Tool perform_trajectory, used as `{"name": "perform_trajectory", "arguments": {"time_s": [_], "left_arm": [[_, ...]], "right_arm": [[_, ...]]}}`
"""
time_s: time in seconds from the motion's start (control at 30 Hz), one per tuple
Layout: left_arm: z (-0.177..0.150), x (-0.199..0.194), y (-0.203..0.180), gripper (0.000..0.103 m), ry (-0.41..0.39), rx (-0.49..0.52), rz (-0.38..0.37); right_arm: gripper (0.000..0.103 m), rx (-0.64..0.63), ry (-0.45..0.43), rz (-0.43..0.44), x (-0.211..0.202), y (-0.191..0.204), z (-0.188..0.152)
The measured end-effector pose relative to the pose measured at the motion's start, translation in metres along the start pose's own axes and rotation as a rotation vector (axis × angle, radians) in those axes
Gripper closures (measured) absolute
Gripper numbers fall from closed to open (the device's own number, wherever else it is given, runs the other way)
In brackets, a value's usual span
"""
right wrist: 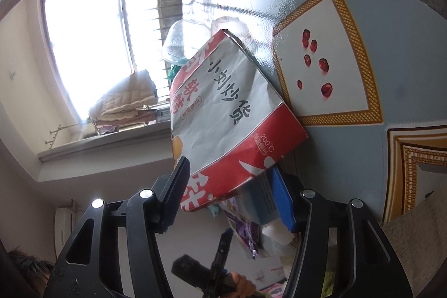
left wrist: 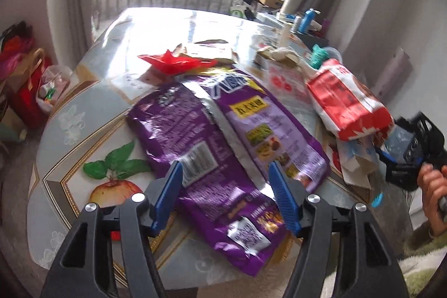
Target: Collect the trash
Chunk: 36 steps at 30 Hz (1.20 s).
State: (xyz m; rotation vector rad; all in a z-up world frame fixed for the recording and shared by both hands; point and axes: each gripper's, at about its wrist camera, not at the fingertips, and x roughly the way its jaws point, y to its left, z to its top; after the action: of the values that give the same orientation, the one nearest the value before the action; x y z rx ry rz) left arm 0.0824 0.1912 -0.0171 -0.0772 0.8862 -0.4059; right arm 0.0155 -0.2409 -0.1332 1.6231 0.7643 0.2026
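Note:
A large purple snack bag (left wrist: 223, 130) lies flat on the fruit-patterned table (left wrist: 83, 113). My left gripper (left wrist: 225, 169) hovers just above its near half, open, the blue pads on either side of the bag without pressing it. Behind the bag lies a crumpled red wrapper (left wrist: 176, 63). To the right, a red-and-white paper bag (left wrist: 349, 99) is lifted off the table. In the right wrist view, which is rolled sideways, my right gripper (right wrist: 229, 166) is shut on that paper bag's (right wrist: 232, 108) lower edge.
A white plastic bag with red print (left wrist: 282, 80), torn paper (left wrist: 354, 161) and a teal item (left wrist: 318, 56) crowd the table's right side. Bottles and boxes (left wrist: 306, 18) stand at the back right. Full shopping bags (left wrist: 28, 91) sit on the floor at left. A person's hand (left wrist: 431, 186) shows at the right edge.

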Motion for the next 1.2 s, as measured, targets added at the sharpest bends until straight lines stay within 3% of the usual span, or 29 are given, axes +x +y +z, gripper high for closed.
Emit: {"name": "perform_trajectory", "arguments": {"time_s": [0.07,0.2,0.37,0.53,0.63,0.7,0.83,1.1,1.2], "left_arm": [[0.01,0.008,0.02,0.037,-0.002,-0.094,0.019],[0.029,0.02,0.047,0.033,-0.037,-0.174,0.055],[0.046,0.041,0.063,0.031,-0.039,-0.166,0.093],[0.043,0.053,0.043,0.031,-0.027,-0.02,0.204],[0.033,0.057,0.026,0.038,-0.024,0.096,0.252],[0.03,0.057,0.018,0.044,-0.025,0.129,0.23],[0.028,0.056,0.011,0.052,-0.028,0.147,0.229],[0.027,0.055,0.01,0.088,-0.028,0.149,0.277],[0.026,0.053,0.011,0.093,-0.033,0.138,0.271]], "right_arm": [[0.048,-0.002,0.001,-0.002,-0.006,0.0,-0.002],[0.048,-0.003,0.0,-0.007,-0.008,0.002,-0.001],[0.048,-0.008,0.001,-0.016,-0.006,0.004,-0.001],[0.049,-0.008,0.0,-0.019,-0.005,0.005,0.0],[0.049,-0.009,0.001,-0.018,-0.005,0.005,0.0],[0.049,-0.01,0.001,-0.018,-0.005,0.005,0.0],[0.05,-0.003,-0.003,-0.008,-0.005,0.004,0.002],[0.052,0.032,-0.006,0.037,-0.006,-0.003,0.004],[0.058,0.06,-0.002,0.066,-0.005,-0.009,0.005]]}}
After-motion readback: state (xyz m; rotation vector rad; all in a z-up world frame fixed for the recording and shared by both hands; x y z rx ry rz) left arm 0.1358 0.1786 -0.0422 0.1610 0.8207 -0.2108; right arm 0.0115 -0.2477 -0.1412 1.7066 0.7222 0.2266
